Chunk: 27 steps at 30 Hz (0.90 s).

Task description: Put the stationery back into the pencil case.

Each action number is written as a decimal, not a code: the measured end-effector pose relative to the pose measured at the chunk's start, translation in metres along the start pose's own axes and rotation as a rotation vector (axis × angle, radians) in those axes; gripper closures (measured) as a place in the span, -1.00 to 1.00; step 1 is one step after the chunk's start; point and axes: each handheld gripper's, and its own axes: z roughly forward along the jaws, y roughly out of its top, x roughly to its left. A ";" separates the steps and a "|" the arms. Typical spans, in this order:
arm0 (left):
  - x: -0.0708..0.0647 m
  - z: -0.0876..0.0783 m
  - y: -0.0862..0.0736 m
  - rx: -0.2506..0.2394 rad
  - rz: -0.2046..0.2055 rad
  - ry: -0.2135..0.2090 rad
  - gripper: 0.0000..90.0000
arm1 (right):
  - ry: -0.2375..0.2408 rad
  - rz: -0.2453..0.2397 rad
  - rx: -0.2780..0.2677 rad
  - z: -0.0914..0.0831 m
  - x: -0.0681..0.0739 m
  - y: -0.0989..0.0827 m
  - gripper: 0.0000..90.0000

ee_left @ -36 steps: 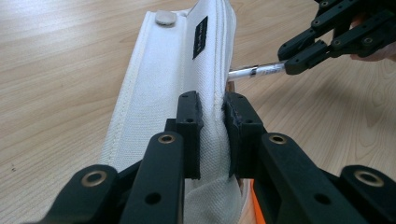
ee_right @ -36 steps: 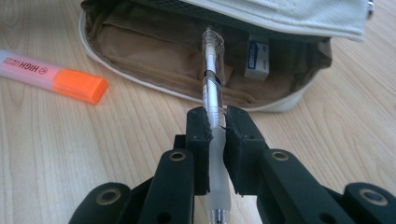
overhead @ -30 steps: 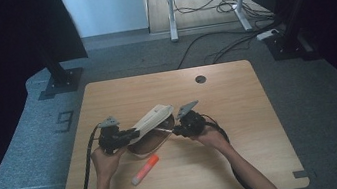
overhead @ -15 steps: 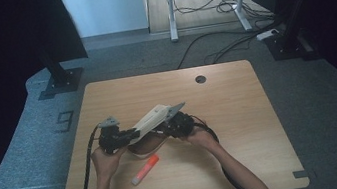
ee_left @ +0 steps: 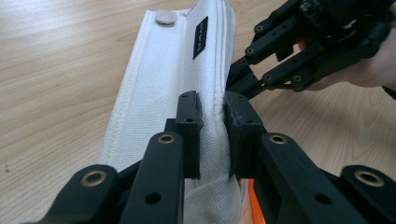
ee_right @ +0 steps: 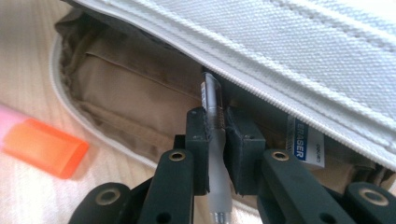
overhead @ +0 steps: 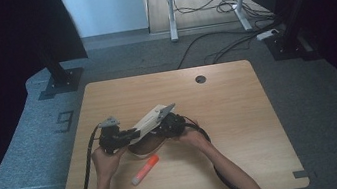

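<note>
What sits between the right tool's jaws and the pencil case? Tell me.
A clear pen, clamped in the right tool, its tip entering the open pencil case, in the right gripper view.

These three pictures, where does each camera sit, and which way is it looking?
High view: above the person's side, looking forward and down on the table; both forearms enter from below.
Left gripper view: on the left gripper, looking along its jaws, shut on the white pencil case; the right gripper shows beyond.
Right gripper view: on the right gripper, holding a pen at the case's open mouth.
Shared: the case and an orange highlighter.
</note>
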 end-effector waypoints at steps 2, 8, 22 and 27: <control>0.000 0.000 0.000 0.000 -0.001 0.000 0.71 | -0.004 0.004 0.006 0.003 -0.001 0.000 0.74; 0.000 0.000 0.000 0.002 0.000 0.009 0.71 | -0.004 0.017 -0.002 0.008 -0.006 0.001 0.71; 0.001 -0.001 -0.001 0.001 -0.003 0.003 0.71 | -0.027 0.044 -0.002 -0.005 -0.011 -0.008 0.38; 0.002 -0.001 -0.001 0.001 -0.002 0.003 0.71 | -0.030 0.068 -0.005 -0.016 -0.014 -0.020 0.38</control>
